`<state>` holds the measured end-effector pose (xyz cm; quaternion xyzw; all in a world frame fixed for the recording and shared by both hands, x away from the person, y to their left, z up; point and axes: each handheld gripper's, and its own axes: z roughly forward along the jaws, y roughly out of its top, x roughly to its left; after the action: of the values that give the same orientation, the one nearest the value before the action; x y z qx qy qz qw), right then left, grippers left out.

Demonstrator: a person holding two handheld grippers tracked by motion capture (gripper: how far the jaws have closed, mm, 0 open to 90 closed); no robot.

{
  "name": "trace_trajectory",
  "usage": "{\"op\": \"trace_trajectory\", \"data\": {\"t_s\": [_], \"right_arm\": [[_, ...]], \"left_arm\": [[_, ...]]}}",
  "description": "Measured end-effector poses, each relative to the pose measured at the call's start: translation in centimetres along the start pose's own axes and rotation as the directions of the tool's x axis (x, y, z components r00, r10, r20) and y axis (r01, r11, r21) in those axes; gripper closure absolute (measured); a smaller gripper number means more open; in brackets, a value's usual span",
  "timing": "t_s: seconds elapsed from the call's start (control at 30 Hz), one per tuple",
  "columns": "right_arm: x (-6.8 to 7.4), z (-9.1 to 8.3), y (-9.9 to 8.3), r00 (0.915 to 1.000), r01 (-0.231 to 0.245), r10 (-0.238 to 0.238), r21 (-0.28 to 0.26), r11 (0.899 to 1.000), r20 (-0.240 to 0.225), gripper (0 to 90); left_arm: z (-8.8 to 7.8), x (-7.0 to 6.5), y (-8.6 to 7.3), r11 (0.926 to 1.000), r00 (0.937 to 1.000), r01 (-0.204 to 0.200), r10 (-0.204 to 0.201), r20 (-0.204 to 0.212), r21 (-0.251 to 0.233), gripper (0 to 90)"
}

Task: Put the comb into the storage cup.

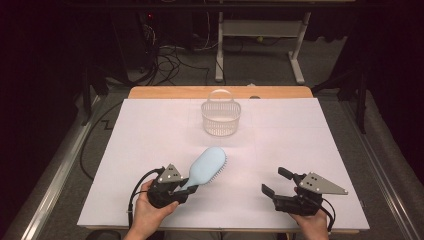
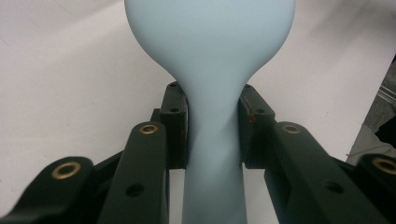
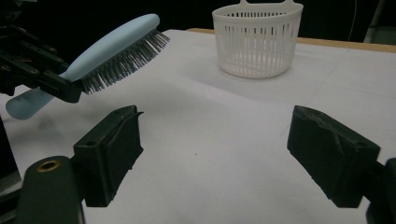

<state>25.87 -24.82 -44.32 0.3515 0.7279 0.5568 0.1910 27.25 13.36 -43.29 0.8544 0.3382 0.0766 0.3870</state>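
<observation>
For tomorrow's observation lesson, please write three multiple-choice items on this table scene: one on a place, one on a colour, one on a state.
1. Where does the white basket stand?
A. at the far middle of the table
B. beside the person's right hand
C. on the floor

2. What colour is the hairbrush?
A. red
B. light blue
C. black

3. How is the right hand-held gripper?
A. shut on the hairbrush
B. shut on the basket
C. open, with nothing in it

Answers:
1 A: the high view shows the basket on the white sheet near the table's far edge.
2 B: its back and handle are pale blue; the left hand-held gripper clamps the handle.
3 C: in the right gripper view its jaws stand wide apart over bare table.
</observation>
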Motion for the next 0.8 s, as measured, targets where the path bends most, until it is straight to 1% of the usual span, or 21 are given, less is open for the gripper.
{"op": "trace_trajectory", "data": {"t_s": [0.13,0.2,0.27,0.37,0.8], "right_arm": [[0.5,0.4,0.1,0.9997,0.018,-0.018,0.007,1.000,-0.014,17.9],[0.6,0.7,0.1,0.9997,0.003,-0.003,0.007,1.000,-0.026,16.6],[0.7,0.9,0.1,0.9999,0.002,-0.002,0.004,1.000,-0.010,16.0],[0.8,1.0,0.2,0.9999,-0.002,0.002,0.001,1.000,-0.015,16.0],[2.0,2.2,0.5,0.9980,0.024,-0.023,0.019,1.000,-0.058,16.1]], "left_arm": [[0.1,-0.1,0.0,1.0000,1.0000,-0.005,0.005,-0.002,0.000,68.9],[0.1,-0.2,0.1,1.0000,1.0000,-0.008,0.008,-0.001,-0.001,68.9],[0.1,-0.2,0.1,1.0000,1.0000,-0.009,0.009,-0.001,-0.003,68.9],[0.3,-0.4,0.2,0.9999,0.9999,-0.011,0.011,0.004,-0.004,69.0],[0.7,-0.8,0.5,0.9996,0.9995,-0.028,0.028,0.013,-0.007,68.9]]}}
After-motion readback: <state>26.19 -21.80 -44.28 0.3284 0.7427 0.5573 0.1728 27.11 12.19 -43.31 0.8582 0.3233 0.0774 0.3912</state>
